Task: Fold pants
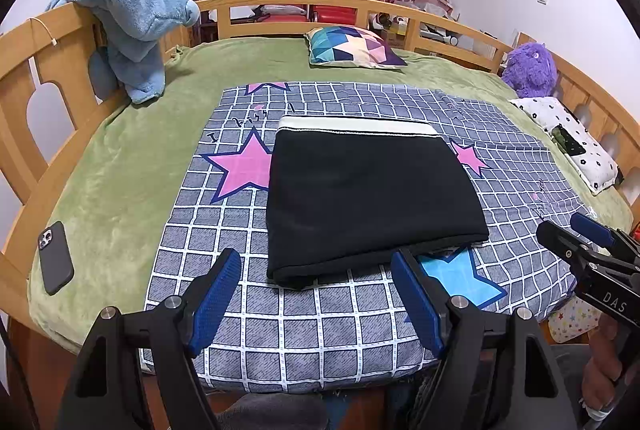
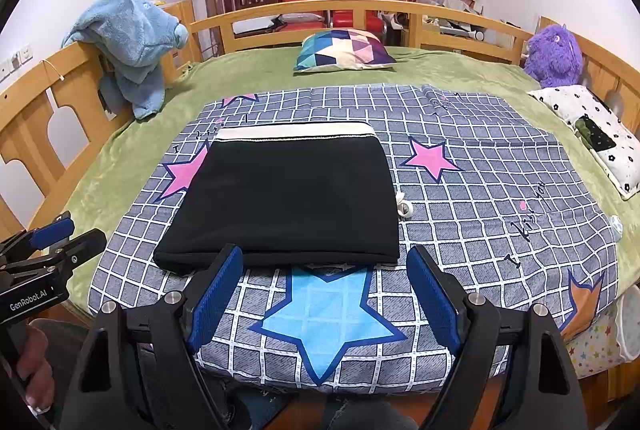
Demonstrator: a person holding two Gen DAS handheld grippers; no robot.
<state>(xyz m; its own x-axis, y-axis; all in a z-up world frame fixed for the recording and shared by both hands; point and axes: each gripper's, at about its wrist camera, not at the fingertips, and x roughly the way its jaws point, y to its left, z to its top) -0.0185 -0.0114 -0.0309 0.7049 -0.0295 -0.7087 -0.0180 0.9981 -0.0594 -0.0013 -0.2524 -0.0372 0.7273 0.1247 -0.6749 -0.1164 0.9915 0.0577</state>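
Fingers of both the left gripper [image 1: 316,296] and right gripper [image 2: 326,296] hover spread (nothing held) before the folded pants [image 1: 368,198].

Phone [image 1: 55,257], purple plush [image 1: 530,69], patterned pillow [image 1: 354,47]

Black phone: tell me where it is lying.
In the left wrist view, the black phone lies face down on the green blanket near the bed's left edge, left of the checked sheet.

The green-covered bed [image 1: 132,166] carries a checked star sheet [image 1: 320,326], phone [image 1: 55,257] and two pillows [image 1: 354,47]
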